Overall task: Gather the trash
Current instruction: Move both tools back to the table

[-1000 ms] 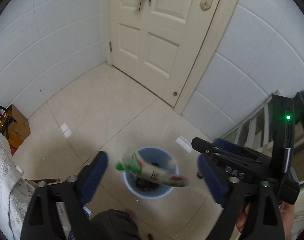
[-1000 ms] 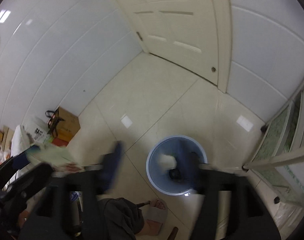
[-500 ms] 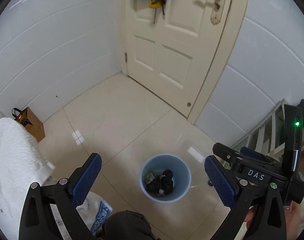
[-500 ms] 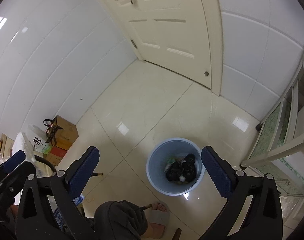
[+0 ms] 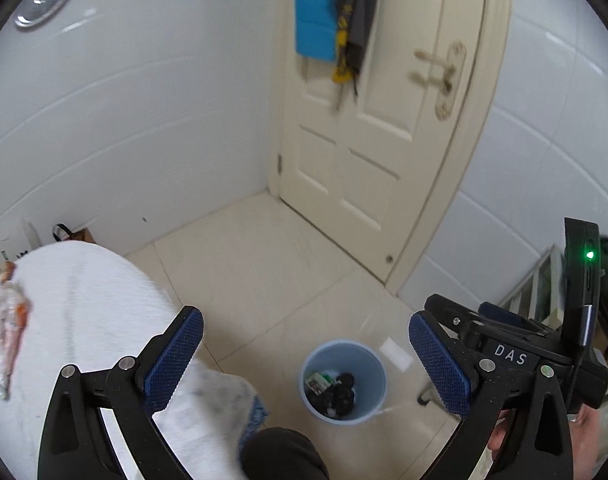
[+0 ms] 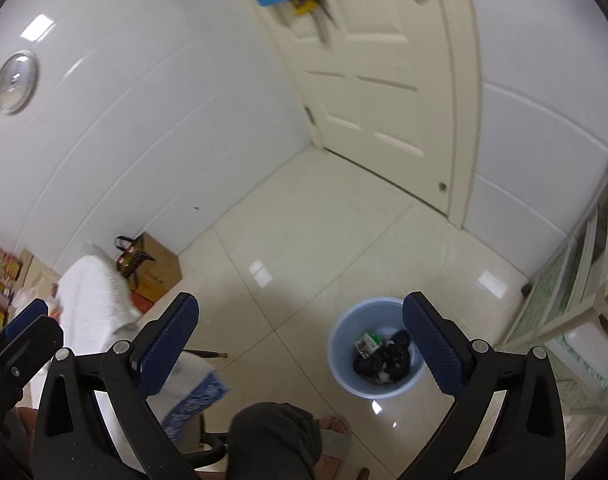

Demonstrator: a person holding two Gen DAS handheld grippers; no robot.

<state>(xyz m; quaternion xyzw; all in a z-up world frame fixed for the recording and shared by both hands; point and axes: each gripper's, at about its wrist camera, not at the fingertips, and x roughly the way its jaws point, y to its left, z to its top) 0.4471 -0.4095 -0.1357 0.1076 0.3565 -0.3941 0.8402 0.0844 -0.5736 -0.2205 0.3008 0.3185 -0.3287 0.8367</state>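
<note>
Some trash is in, more may wait.
My left gripper (image 5: 304, 356) and right gripper (image 6: 300, 344) have wide, empty jaws; trash (image 6: 382, 354) lies inside the blue bin (image 6: 346, 376).

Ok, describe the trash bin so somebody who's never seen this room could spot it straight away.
Start at the cream panelled door and come toward the camera across the pale tiled floor. The bin stands alone there: a round, light blue, lidless bucket holding dark trash and a green-and-white wrapper.
</note>
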